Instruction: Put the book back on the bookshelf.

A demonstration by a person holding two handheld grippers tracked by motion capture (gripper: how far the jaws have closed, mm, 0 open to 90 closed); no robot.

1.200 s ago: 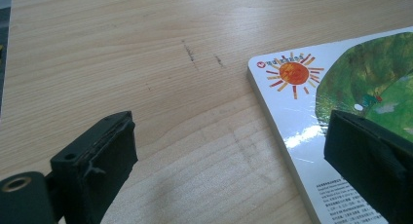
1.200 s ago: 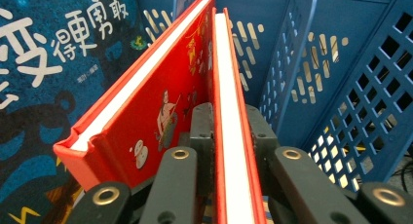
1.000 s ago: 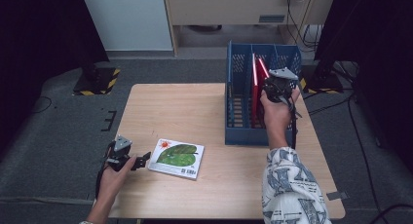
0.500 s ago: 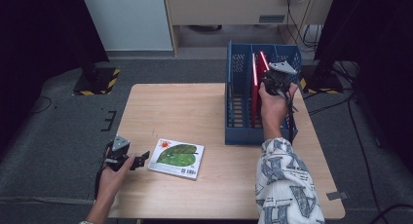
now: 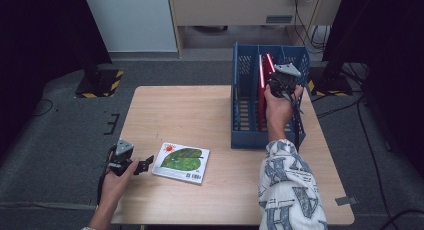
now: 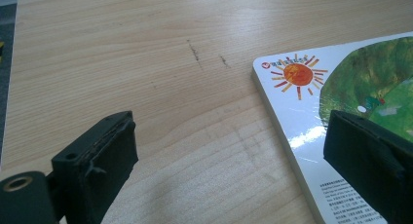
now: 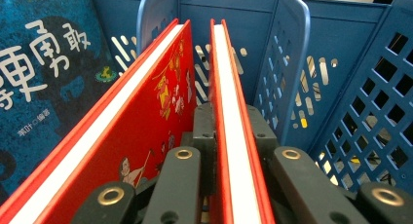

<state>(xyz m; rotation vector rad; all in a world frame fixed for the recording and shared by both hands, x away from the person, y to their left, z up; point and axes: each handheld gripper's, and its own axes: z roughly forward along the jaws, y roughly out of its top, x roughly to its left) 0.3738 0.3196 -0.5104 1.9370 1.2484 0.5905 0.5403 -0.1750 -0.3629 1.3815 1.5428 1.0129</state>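
Two hand-held grippers: the right hand-held gripper (image 7: 229,136) clamps a red book (image 7: 233,136) inside the blue rack (image 5: 242,105); the left hand-held gripper (image 6: 229,156) gapes beside a picture book (image 6: 341,87)

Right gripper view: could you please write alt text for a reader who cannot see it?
The right hand-held gripper is shut on the edge of a thin red book standing upright inside a blue slotted rack. A second red book leans beside it, and a dark blue book stands further left.
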